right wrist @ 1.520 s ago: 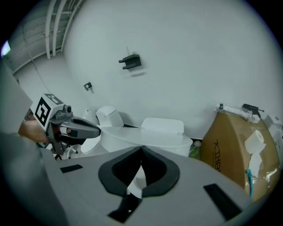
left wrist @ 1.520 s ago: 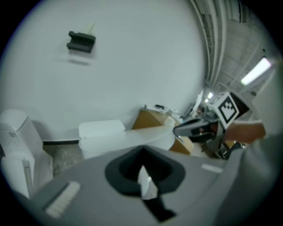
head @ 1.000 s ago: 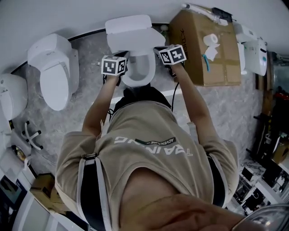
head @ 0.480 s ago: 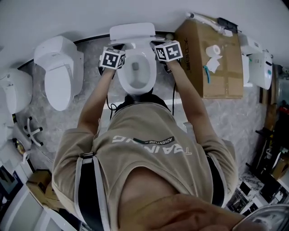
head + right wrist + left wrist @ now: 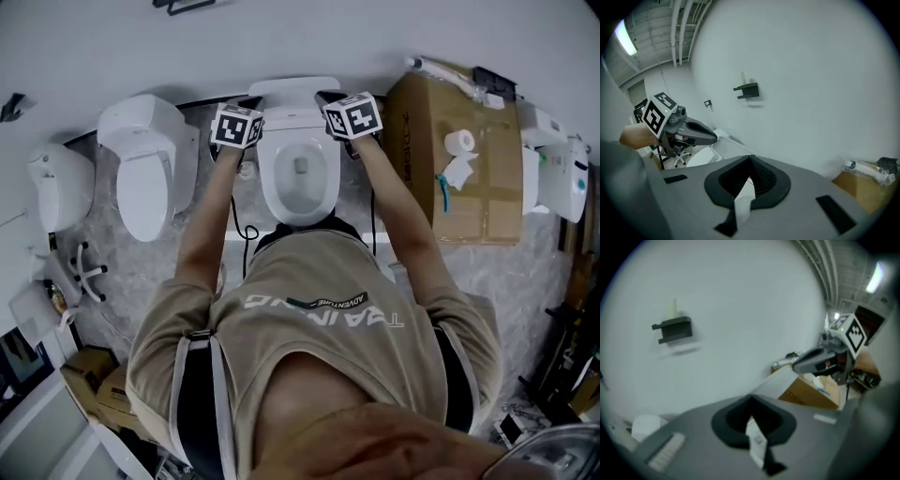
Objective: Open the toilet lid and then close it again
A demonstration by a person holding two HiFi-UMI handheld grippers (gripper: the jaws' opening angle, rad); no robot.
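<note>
As you lean over the open toilet bowl (image 5: 300, 178), the toilet lid (image 5: 298, 92) stands raised against the white wall (image 5: 281, 37), and you've got it by both side edges. Your left gripper (image 5: 753, 430) has its jaws pinched down on a thin white strip of the lid's left edge. Your right gripper (image 5: 744, 192) is clamped the same way on the right edge, jaws nearly together with only that white rim between them. Both grippers sit up at the back end of the bowl, one on each side. Off to your left a second toilet (image 5: 145, 178) sits with its lid down. To your right, a toilet paper roll (image 5: 459, 141) lies on a cardboard box (image 5: 469, 187). A dark bracket (image 5: 672, 329) hangs on the wall above.
</note>
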